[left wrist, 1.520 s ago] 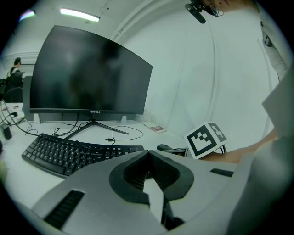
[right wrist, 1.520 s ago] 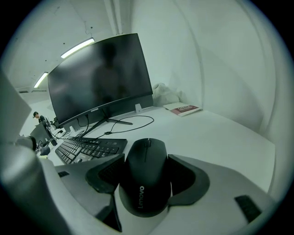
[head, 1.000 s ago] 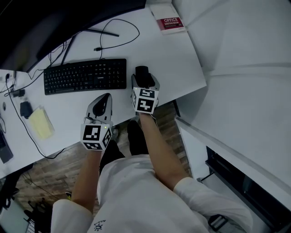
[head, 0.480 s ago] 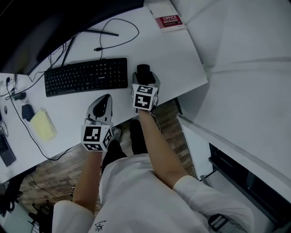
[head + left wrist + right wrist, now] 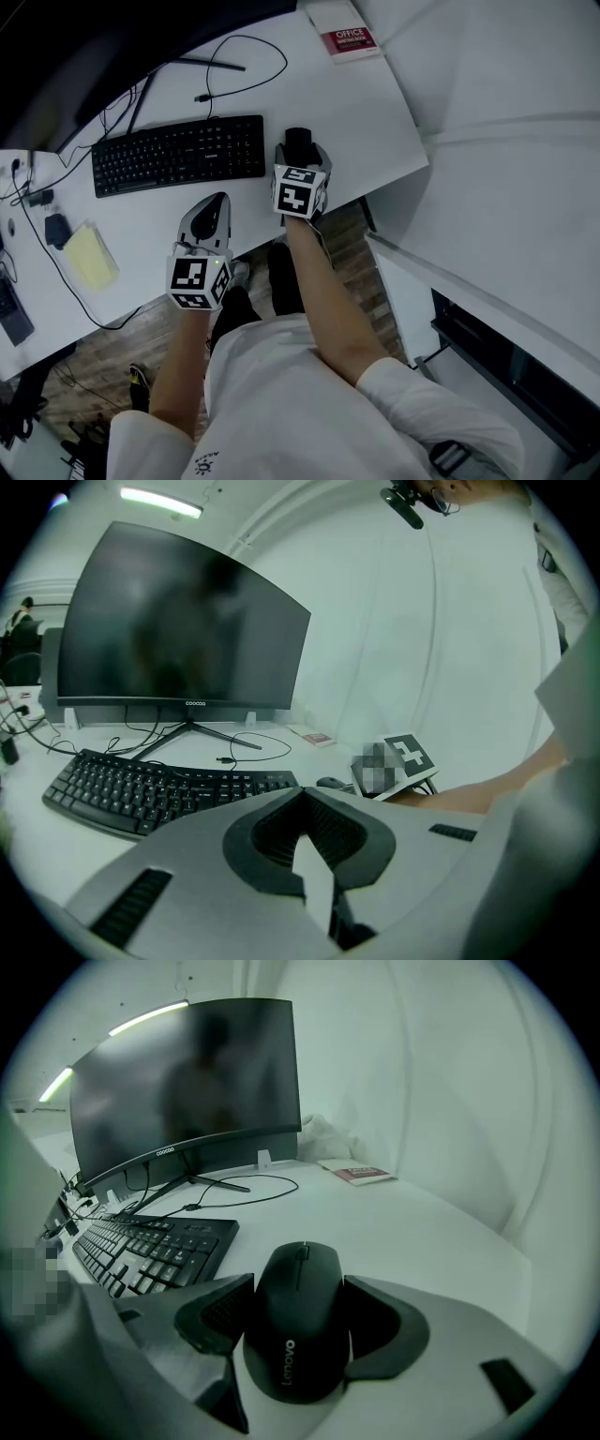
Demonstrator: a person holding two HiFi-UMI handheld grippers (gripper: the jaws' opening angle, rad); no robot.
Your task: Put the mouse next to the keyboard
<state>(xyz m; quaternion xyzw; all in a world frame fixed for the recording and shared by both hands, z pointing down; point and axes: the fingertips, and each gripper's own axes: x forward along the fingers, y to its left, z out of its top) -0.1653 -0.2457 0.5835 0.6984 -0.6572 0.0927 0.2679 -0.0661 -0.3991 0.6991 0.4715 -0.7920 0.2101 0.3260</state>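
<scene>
**Mouse, black, clamped beside keyboard**

1. Desk: white top with an angled right-hand edge. It carries every item below.
2. Monitor: wide, curved, screen dark. It stands on a thin splayed foot at the back of the desk, behind the keyboard.
3. Keyboard: black, full width, lying flat in front of the monitor with its long side roughly parallel to the desk's front edge.
4. Right gripper: at the front edge of the desk, just right of the keyboard's right end. Its jaws press on the two sides of the mouse.
5. Left gripper: over the desk's front edge, in front of the keyboard's right half. Its jaws are closed tip to tip with nothing between them.
6. Booklet: red and white cover, flat at the far right corner of the desk, well apart from the keyboard.
7. Yellow notepad: flat on the left part of the desk, in front of the keyboard's left end.
8. Mouse: low at the desk top just right of the keyboard's right end, a narrow strip of desk between them. Wheel end points toward the back of the desk.
9. Loose cable: thin, black, looping behind the keyboard.
</scene>
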